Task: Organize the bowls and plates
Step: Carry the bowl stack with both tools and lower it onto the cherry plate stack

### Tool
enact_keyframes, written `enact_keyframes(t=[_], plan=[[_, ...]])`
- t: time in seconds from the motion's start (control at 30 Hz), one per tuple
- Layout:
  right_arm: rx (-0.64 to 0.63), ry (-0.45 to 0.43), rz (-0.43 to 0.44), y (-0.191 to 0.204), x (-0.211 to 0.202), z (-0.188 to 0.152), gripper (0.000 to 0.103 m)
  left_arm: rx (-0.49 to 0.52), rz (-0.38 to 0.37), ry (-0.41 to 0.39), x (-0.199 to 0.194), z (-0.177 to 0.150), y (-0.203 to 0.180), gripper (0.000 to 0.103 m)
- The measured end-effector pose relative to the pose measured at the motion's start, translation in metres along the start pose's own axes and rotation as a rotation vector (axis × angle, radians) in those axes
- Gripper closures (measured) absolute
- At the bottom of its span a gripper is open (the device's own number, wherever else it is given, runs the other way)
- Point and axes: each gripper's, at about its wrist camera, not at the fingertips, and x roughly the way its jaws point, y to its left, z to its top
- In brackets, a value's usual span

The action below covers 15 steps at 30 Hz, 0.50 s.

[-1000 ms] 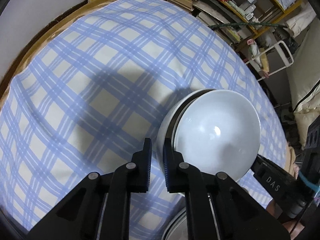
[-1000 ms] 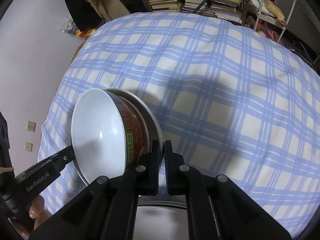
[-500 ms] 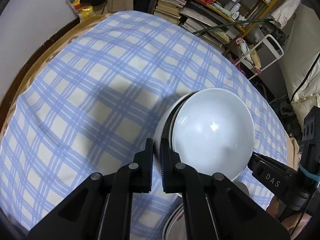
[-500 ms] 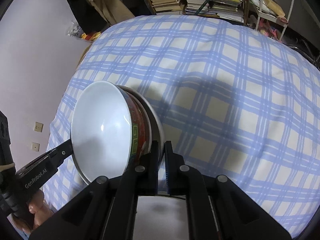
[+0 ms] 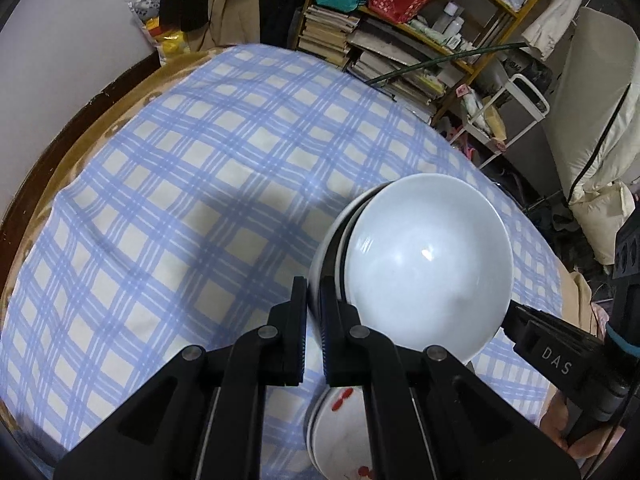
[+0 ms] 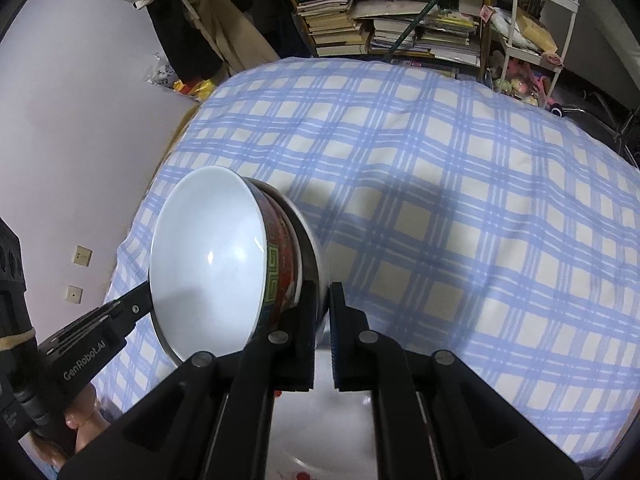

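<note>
- Both claws are closed on one load. Your left claw [image 5: 314, 294] is pressed together on the rim of the wider dish [image 5: 325, 248] on its near side. Your right claw [image 6: 323, 300] pinches the same dish [image 6: 316, 248] on the opposite edge.
- The white bowl [image 5: 428, 264], with a red and green patterned outside visible in the right wrist view [image 6: 212, 260], sits nested in that wider dish. The layered edges suggest there may be more than one dish under it, but the count cannot be confirmed.
- The nested stack is tilted and appears to be held clear of the blue-checked cloth [image 5: 180, 208], carried between the two claws. Nothing else shows on the open part of the cloth.
- A further plate with red markings [image 5: 340, 400] lies low between the claw arms, directly beneath the lifted stack. The right wrist view [image 6: 320, 440] shows it too. It is cropped, so its full shape and what it rests on cannot be read.
- Judged done: the bowl is already nested in its carrier dish, and both grips look secure on the rim.
- Judged outstanding: the stack has no resting place yet. You have to set it down, most likely in line with the red-marked plate or on the open cloth, then release both claws.
- Judged risk: with the stack tilted, the loose bowl could slide out. Level it before you lower it.
</note>
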Motion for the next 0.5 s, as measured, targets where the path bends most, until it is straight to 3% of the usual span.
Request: enact_keyframes(t=[0.2, 0.5], plan=[[-0.005, -0.020, -0.014, -0.002, -0.022, -0.022, 0.094, -0.007, -0.034, 0.001, -0.014, -0.019, -0.003, 0.099], [0.036, -0.005, -0.021, -0.033, -0.033, -0.065, 0.095, 0.079, 0.028, 0.040, -0.015, -0.059, -0.036, 0.099]])
